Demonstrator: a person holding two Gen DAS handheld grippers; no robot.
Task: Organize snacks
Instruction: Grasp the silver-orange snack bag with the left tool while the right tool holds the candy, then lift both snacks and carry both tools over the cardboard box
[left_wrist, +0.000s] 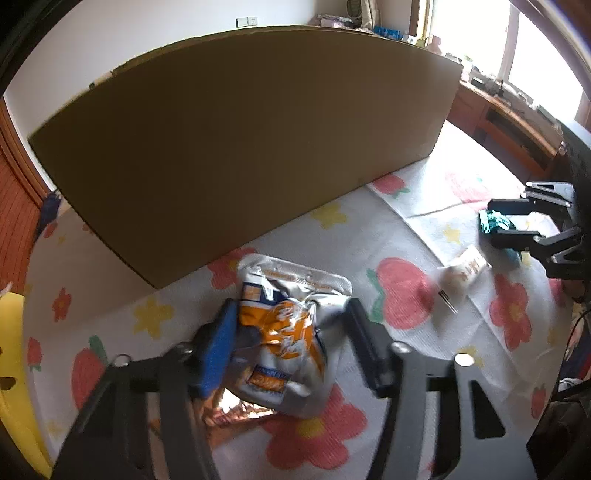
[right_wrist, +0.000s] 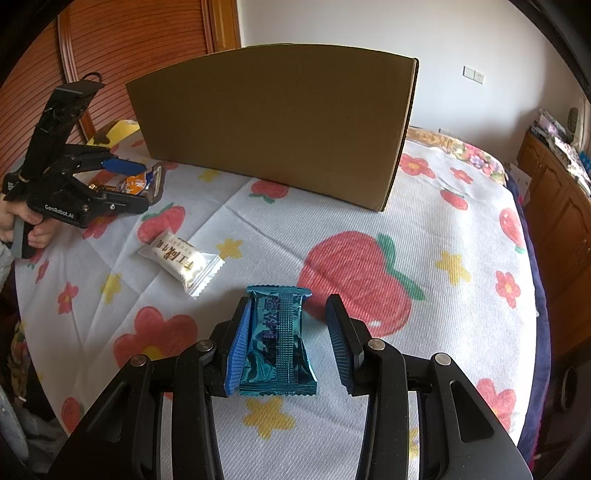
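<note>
Live over the flowered bedspread (right_wrist: 424, 206): 2 hand-held grippers, 3 snacks, 1 cardboard box (right_wrist: 273, 122) standing behind them.

The left hand-held gripper (left_wrist: 291, 328) straddles the orange-and-silver snack bag (left_wrist: 288, 332). Its jaws are about half open; the blue pad is against the bag's left edge, while the black pad sits just off the right edge, so I would not call it a firm grip. The bag's long axis runs straight away from the gripper, toward the box.

The right hand-held gripper (right_wrist: 288, 339) has the teal snack packet (right_wrist: 279, 343) between its jaws, long axis pointing forward as well. The blue pad touches the packet's left side; the right pad stands clear of it. Jaws partly open, nothing clamped.

Between the 2 lies the white snack packet (right_wrist: 181, 258), slanted across the bedspread and untouched. It looks nearer the left one.
</note>
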